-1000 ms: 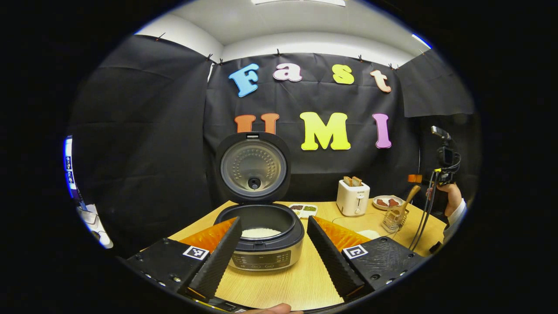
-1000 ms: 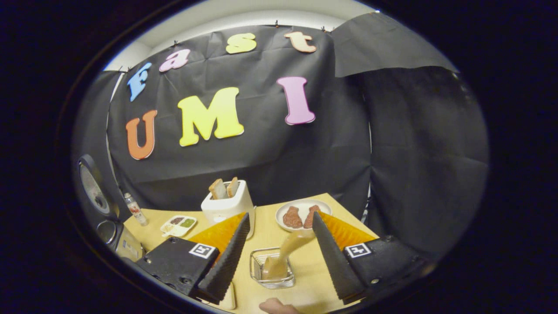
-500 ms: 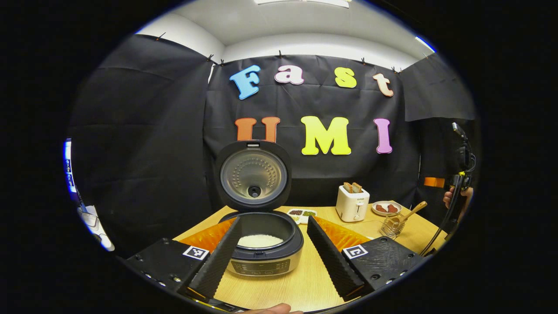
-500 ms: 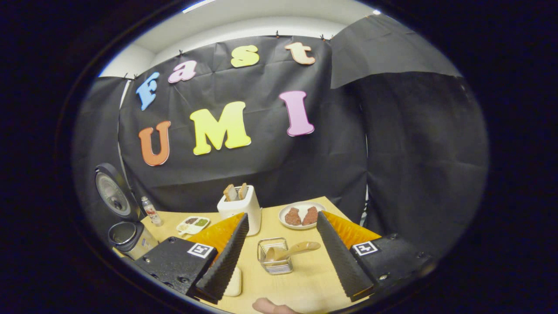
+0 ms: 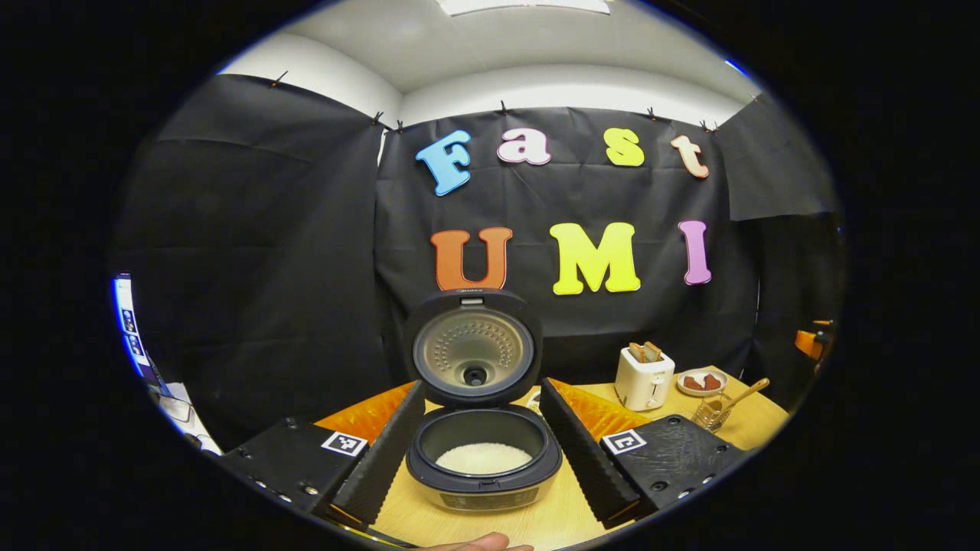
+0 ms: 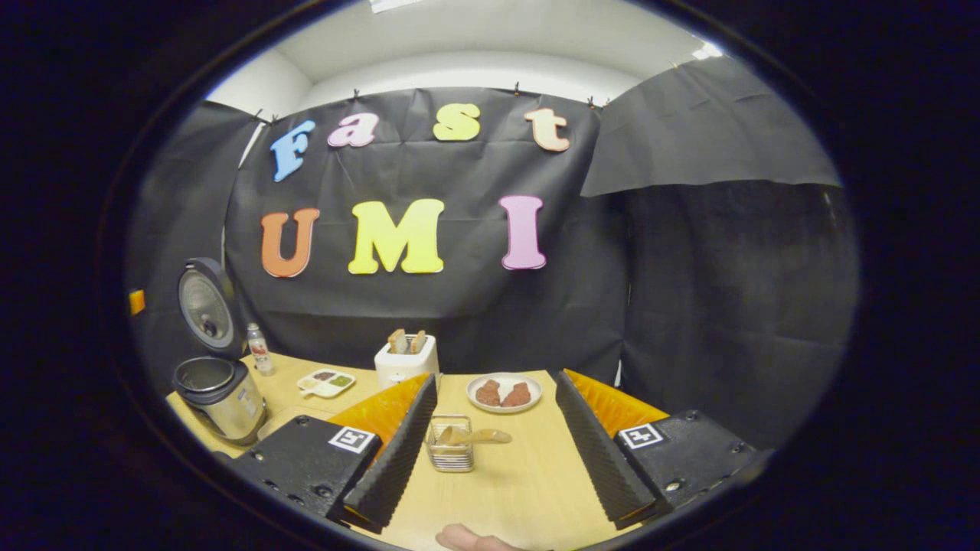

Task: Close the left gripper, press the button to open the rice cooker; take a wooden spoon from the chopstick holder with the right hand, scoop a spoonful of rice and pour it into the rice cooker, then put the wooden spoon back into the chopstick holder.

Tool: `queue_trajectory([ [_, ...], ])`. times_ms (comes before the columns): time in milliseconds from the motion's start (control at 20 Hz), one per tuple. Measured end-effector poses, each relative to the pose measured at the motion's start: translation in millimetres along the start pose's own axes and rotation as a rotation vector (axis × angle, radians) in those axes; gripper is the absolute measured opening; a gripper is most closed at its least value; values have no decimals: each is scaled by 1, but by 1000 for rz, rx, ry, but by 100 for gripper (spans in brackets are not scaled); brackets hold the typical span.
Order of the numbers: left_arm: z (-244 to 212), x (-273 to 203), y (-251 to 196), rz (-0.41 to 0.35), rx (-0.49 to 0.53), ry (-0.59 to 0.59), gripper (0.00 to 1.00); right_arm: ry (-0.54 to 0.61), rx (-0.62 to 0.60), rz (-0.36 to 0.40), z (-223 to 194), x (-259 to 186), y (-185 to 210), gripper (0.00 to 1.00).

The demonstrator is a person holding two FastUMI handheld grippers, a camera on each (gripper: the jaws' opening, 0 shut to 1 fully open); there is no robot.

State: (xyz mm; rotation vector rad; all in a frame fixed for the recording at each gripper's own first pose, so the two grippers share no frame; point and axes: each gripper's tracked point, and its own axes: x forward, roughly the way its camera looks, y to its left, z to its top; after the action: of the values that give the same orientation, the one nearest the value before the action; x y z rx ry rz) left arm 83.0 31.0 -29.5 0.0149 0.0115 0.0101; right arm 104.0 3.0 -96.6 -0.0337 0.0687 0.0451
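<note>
Looks all done. Rice cooker (image 5: 484,451) open with rice inside, right between the spread, empty left jaws. Wooden spoon (image 6: 468,437) back in chopstick holder (image 6: 450,446), just ahead of the spread, empty right jaws.

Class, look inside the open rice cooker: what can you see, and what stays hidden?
White rice lies low in the rice cooker pot, below bare dark wall. The pot's bottom under it is covered.

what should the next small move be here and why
Probably none beyond drawing both open grippers clear: the rice cooker stands open with rice inside, and the wooden spoon rests in the chopstick holder, so the task looks finished.
</note>
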Motion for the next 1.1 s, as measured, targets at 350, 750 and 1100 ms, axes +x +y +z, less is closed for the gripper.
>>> queue_trajectory([
  [350,42,50,-6,-18,95,-39,96,7,-58,39,-20,-30,2,95],
  [750,86,122,-2,-6,36,-103,95,-59,50,64,-20,-47,-3,100],
  [1100,74,205,31,34,-39,-77,95,-146,149,33,-17,-60,-25,100],
])
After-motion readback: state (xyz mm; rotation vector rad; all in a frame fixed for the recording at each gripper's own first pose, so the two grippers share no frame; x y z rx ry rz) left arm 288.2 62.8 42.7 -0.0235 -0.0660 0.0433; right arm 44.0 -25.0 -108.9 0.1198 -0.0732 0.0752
